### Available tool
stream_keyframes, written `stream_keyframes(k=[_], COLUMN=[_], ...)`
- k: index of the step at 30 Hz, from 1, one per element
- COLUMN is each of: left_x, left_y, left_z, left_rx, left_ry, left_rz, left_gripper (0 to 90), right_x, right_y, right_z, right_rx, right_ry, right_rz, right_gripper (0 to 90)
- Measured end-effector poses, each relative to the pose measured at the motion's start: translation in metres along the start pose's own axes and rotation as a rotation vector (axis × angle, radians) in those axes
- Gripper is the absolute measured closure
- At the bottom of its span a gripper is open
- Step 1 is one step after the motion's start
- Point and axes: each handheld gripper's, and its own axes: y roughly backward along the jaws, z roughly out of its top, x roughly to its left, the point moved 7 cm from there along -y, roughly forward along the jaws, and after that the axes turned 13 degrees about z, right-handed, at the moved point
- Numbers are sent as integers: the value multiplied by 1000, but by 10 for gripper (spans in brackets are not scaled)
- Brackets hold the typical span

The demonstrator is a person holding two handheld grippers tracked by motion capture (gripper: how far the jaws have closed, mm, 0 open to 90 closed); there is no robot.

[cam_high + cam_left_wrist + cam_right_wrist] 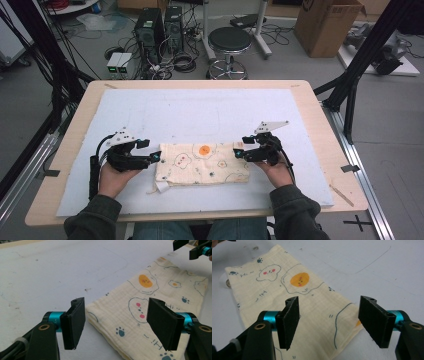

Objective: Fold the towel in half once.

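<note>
The folded cloth (202, 163) lies flat on the white mat (150, 112) at the near middle of the worktop (320, 125), long side running left to right. I judge the next fold needs both short ends pinched together, so I'd lower each pad onto a corner and lift evenly. My left hand-held gripper (154, 158) hovers open at the cloth's left edge; my right hand-held gripper (239, 150) hovers open at its right edge, neither pressing the fabric.

Folded cloth (202, 163) on table mat (200, 110), left tongs (156, 157) at its left end, right tongs (239, 150) at its right
</note>
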Motion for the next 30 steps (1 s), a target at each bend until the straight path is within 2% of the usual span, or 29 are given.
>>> stream_keyframes(k=[6, 11, 13, 14, 16, 22, 23, 24, 27, 30], left_x=[3, 3, 4, 6, 10, 19, 20, 20, 21, 24], left_y=[-2, -5, -7, -9, -12, -29, -31, -35, -43, -48], left_z=[-2, -3, -3, -3, -2, -2, -2, -1, -3, -6], left_rx=[16, 20, 18, 15, 17, 23, 29, 34, 55, 71], left_ry=[4, 9, 7, 13, 33, 60, 66, 88, 99, 108], left_rz=[-4, 4, 9, 14, 24, 51, 51, 47, 43, 51], left_gripper=[349, 353, 391, 421, 426, 464, 472, 475, 477, 479], right_x=[-1, -1, -4, -5, -8, -20, -24, -26, -37, -46], right_y=[-2, -4, -4, -4, -4, -10, -11, -11, -12, -13], right_z=[-2, -3, -3, -3, -2, -2, -1, 0, 3, 4], right_rx=[1, 7, 6, 3, -8, 7, 9, 7, 16, 19], right_ry=[-16, -10, -12, -13, -23, -16, -33, -38, -66, -103], right_rz=[8, 1, -1, -4, -7, -33, -39, -40, -50, -31], right_gripper=[332, 341, 342, 343, 354, 422, 437, 452, 468, 485])
